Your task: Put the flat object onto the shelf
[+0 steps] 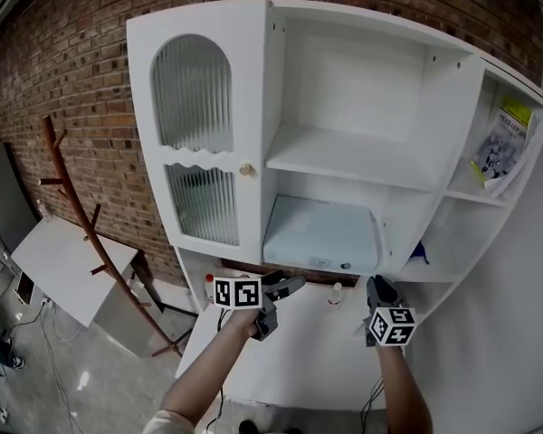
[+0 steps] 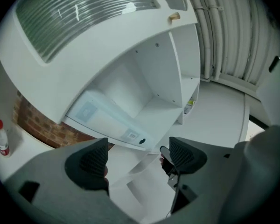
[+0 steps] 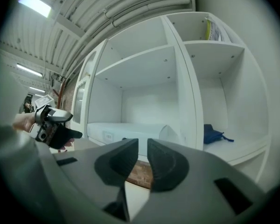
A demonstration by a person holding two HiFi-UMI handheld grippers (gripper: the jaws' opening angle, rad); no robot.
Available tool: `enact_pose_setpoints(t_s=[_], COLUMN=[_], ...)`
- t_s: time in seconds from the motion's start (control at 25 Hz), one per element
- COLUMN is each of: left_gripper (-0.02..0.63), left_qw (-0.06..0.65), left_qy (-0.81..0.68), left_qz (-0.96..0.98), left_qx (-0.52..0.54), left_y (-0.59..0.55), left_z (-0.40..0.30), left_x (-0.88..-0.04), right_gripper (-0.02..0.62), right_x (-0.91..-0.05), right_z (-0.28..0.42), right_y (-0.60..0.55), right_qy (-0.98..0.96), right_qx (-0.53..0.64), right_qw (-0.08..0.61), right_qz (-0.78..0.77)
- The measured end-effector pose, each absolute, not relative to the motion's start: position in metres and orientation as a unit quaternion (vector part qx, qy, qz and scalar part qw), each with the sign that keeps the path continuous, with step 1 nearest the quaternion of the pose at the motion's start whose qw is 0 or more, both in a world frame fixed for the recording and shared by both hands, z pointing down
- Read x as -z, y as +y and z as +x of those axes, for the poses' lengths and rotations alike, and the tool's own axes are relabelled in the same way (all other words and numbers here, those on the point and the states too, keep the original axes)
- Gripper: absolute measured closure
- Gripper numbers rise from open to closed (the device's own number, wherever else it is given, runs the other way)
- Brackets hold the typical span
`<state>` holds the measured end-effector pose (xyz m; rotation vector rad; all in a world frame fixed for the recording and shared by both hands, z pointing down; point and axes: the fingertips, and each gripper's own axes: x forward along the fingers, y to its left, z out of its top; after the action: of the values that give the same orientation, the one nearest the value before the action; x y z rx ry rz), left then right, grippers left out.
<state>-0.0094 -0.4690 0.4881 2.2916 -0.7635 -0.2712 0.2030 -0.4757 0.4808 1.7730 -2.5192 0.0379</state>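
Over the white counter (image 1: 299,351), my left gripper (image 1: 288,287) holds its jaws wide apart with nothing between them. My right gripper (image 1: 377,289) shows only a narrow gap and also grips nothing. Both point level at the cabinet (image 1: 253,80). I see the flat object (image 1: 321,235) lying flat on the lower middle shelf, with its long axis running side to side and its labelled edge facing me. Casing: smooth, pale, round-cornered. Ribbed glass doors (image 1: 192,93) stand to its left, a blue cloth bundle (image 3: 213,134) lies in the right compartment, and a shelf board (image 1: 344,156) sits above.
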Motion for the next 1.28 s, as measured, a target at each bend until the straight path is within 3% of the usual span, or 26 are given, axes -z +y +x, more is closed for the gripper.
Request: enact_pose_setpoints(t_s=[0.24, 0.4, 0.6, 0.76, 0.92, 1.08, 1.28], left_gripper=[0.204, 0.304, 0.327, 0.425, 0.465, 0.549, 0.565], left_qw=[0.290, 0.256, 0.219, 0.192, 0.189, 0.165, 0.146], left_qy=[-0.333, -0.351, -0.374, -0.397, -0.407, -0.433, -0.467], left_qz=[0.893, 0.897, 0.898, 0.895, 0.892, 0.885, 0.871], left_qx=[0.089, 0.082, 0.069, 0.063, 0.058, 0.040, 0.049], left_y=[-0.438, -0.419, -0.398, -0.382, -0.361, -0.333, -0.307], left_z=[-0.043, -0.064, -0.083, -0.094, -0.094, -0.092, -0.092], left_x=[-0.488, -0.484, -0.488, -0.493, -0.501, -0.513, -0.519], right_gripper=[0.541, 0.552, 0.557, 0.557, 0.557, 0.557, 0.557], right_x=[-0.476, -0.474, -0.470, -0.480, -0.488, -0.493, -0.496], right_z=[0.175, 0.161, 0.153, 0.156, 0.158, 0.157, 0.164], right_y=[-0.434, -0.403, -0.364, -0.337, -0.314, -0.288, -0.262], right_qy=[-0.828, -0.829, -0.828, -0.827, -0.830, -0.838, -0.845], right_qx=[-0.004, 0.008, 0.020, 0.016, 0.013, 0.022, 0.045], right_qw=[0.029, 0.020, 0.004, 0.013, 0.023, 0.030, 0.040], right_qz=[0.560, 0.559, 0.561, 0.561, 0.557, 0.545, 0.531])
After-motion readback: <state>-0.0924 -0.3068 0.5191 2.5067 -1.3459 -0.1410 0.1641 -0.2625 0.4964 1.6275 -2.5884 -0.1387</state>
